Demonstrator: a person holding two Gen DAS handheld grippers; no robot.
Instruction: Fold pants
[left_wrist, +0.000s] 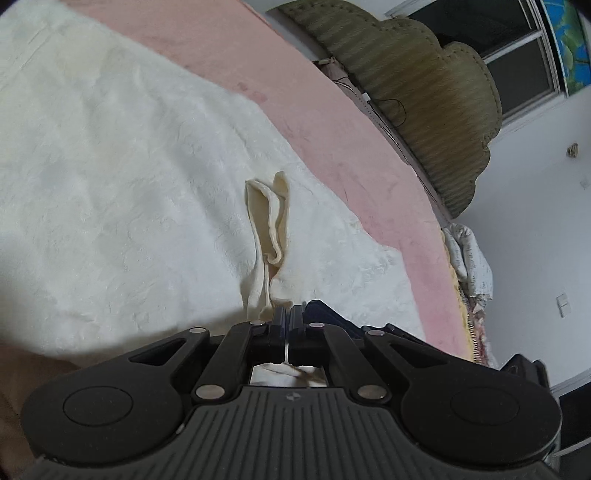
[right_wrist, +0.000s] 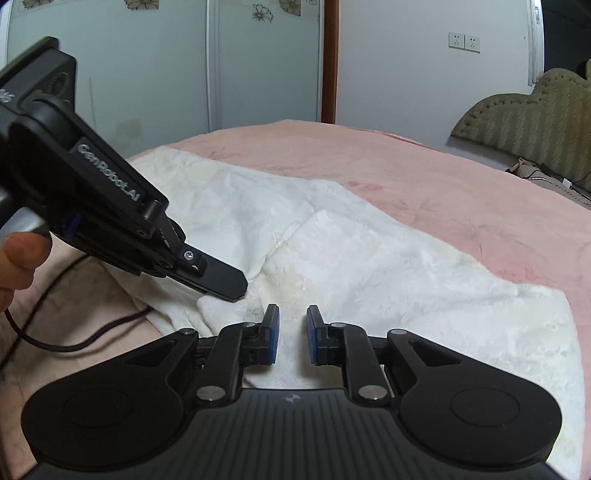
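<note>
With our left gripper (left_wrist: 287, 314) pinched shut on the white pants (left_wrist: 110, 184) and our right gripper (right_wrist: 292, 328) slightly parted, empty, the thin fold ahead may slip free

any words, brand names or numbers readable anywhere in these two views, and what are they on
"GenRobot.AI": white lettering along the arm of the left gripper, seen in the right wrist view.
More white characters at the left edge of that same gripper body: cut off, unreadable.
A small logo mark on the ridged body behind the right gripper: a symbol, no letters.
Print on the crumpled cloth past the bed's edge, left wrist view: too small to read.
</note>
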